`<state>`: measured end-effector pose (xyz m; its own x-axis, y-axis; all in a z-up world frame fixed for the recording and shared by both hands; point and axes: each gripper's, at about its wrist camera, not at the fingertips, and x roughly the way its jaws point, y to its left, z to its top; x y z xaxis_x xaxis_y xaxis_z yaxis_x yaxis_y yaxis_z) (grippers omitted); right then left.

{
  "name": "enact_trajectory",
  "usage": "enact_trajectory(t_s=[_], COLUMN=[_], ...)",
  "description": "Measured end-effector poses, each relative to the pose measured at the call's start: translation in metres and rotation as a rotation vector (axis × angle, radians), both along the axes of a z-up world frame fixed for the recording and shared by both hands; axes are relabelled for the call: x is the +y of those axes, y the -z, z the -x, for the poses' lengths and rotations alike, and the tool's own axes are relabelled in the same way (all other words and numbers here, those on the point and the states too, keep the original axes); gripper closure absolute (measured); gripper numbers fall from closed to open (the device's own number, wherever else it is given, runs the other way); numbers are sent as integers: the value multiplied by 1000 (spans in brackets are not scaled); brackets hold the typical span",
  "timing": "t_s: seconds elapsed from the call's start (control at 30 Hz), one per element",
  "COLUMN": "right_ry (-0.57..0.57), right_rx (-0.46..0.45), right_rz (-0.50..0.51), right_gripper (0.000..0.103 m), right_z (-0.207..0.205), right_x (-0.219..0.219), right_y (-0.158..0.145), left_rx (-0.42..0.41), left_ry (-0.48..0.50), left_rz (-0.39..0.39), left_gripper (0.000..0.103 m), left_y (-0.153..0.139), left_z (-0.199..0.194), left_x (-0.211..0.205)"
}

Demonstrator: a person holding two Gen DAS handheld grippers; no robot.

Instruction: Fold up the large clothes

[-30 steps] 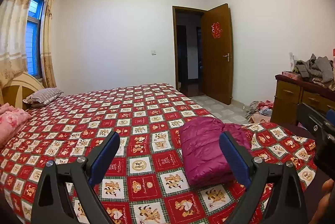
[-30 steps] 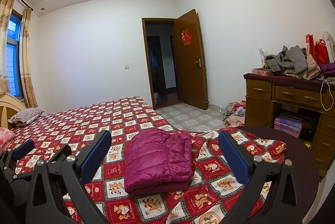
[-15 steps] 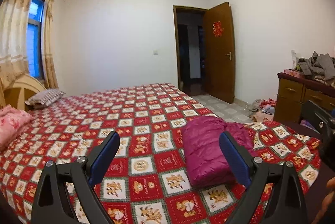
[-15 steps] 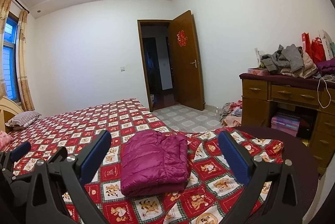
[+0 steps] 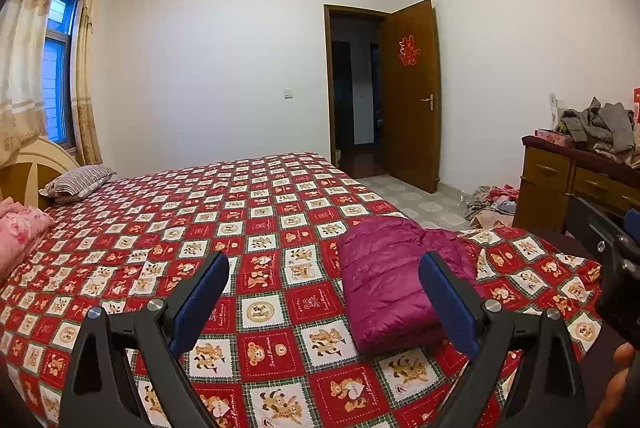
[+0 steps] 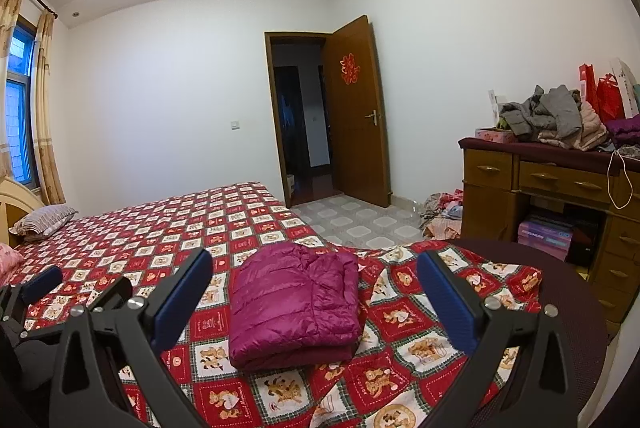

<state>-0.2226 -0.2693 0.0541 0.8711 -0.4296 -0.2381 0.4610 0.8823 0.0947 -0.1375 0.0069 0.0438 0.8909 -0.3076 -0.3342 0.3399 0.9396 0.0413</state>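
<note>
A magenta puffer jacket (image 5: 384, 276) lies folded into a compact rectangle near the foot of the bed; it also shows in the right wrist view (image 6: 292, 300). The bed wears a red checked bear-print cover (image 5: 200, 220). My left gripper (image 5: 324, 300) is open and empty, held above the cover to the left of the jacket. My right gripper (image 6: 316, 300) is open and empty, held back from the jacket, which sits between its fingers in the view. The left gripper also shows at the left edge of the right wrist view (image 6: 40, 288).
A wooden dresser (image 6: 552, 195) piled with grey clothes (image 6: 548, 115) stands at the right. More clothes lie on the tiled floor (image 6: 444, 211) beside it. An open door (image 6: 356, 111) is at the back. Pillows (image 5: 76, 179) lie by the headboard.
Both grippers have drawn back and risen slightly from the folded jacket. The jacket has not moved. Both stay open.
</note>
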Motion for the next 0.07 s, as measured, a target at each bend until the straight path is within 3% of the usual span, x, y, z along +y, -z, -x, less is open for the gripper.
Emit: enact_trajectory(t_s=[0.07], right_ry=[1], right_rx=[1], right_rz=[-1], right_gripper=[0], right_z=[0], right_x=[0], right_y=[0], left_rx=[3], left_ry=[0], left_rz=[-1], left_gripper=[7], left_y=[-1], left_z=[-1], left_x=[0])
